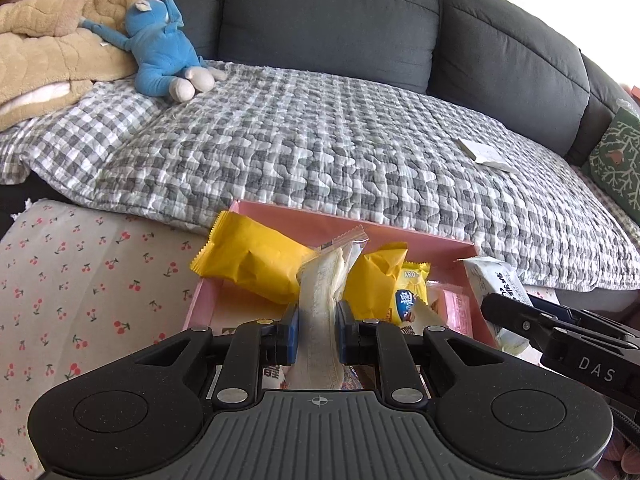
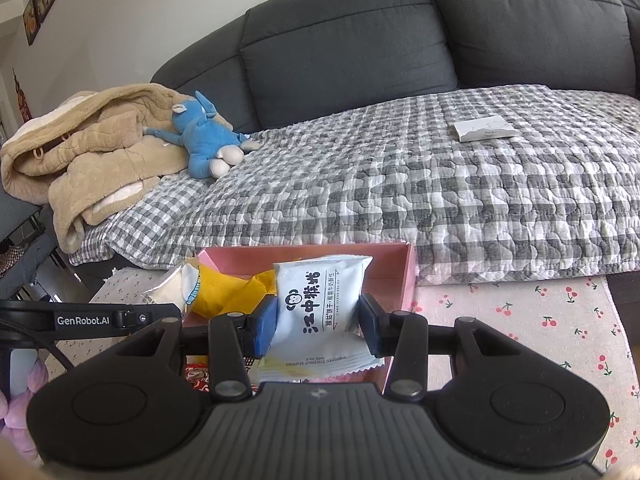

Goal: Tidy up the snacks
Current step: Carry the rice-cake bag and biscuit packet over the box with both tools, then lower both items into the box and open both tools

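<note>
1. The left claw (image 1: 317, 330) clenches a cream snack packet (image 1: 320, 292); the right claw (image 2: 319, 322) grips a white biscuit packet (image 2: 320, 300).
2. Both hang over the pink box (image 2: 404, 276), mid-sorting.
3. Next, probably, each packet needs its own slot.

- You hold a white packet (image 2: 320, 300) in your right gripper (image 2: 318, 320); big black Chinese characters run down its front beside a round monkey-face logo, with smaller Chinese print next to them that's too small to read.
- At that packet's lower edge, upside down: "SHREDDED COCONUT STUFFING AND MILK".
- Black arm of your left gripper (image 2: 116, 318), seen from the right wrist camera: "GenRobot.AI" in white.
- Black arm of your right gripper, seen from the left wrist camera: "DAS" in grey letters, rest cut off.
- Small yellow snack pack (image 1: 412, 292) in the pink box (image 1: 432, 242): "ARD" on top, a Chinese character on its blue oval badge.
- White booklet (image 2: 484, 128) on the checked blanket (image 2: 400, 184): print unreadable.
</note>
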### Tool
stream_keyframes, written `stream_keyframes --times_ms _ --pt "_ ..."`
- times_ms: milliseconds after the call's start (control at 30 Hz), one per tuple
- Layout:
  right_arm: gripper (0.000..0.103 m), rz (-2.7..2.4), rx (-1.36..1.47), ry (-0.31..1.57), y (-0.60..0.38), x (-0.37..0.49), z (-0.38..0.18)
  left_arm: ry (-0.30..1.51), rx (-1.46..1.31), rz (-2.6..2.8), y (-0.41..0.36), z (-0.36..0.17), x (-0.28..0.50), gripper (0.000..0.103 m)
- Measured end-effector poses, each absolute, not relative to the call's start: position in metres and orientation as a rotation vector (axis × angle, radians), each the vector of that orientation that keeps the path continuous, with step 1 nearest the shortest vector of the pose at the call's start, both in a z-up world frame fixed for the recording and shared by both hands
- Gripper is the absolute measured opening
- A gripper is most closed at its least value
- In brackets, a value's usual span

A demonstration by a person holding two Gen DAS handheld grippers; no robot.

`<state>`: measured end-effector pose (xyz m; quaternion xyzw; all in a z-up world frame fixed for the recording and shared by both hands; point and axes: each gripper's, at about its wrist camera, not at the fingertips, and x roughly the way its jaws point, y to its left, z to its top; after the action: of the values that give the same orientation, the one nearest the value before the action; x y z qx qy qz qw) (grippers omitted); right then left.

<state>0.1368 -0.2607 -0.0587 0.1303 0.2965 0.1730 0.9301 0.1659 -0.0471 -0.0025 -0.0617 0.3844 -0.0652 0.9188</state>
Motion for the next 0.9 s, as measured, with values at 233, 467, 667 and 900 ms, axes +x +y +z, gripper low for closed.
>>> stream_keyframes --times_ms 233,467,667,900 --pt "0.041 0.36 0.272 0.627 -0.252 0.148 -0.065 0.809 -0.088 -0.104 -0.043 -0.013 0.183 0.017" --pt "0.041 0.365 0.259 0.631 -0.251 0.147 -0.066 0.807 -0.078 -0.123 -0.046 -0.017 0.186 0.018" --pt "0.06 0.361 0.278 0.607 -0.257 0.145 -0.058 0.818 -0.036 -0.142 -0.054 -0.018 0.185 0.036" --pt "0.075 0.346 0.282 0.574 -0.266 0.137 -0.046 0.794 0.006 -0.15 -0.055 -0.009 0.175 0.067"
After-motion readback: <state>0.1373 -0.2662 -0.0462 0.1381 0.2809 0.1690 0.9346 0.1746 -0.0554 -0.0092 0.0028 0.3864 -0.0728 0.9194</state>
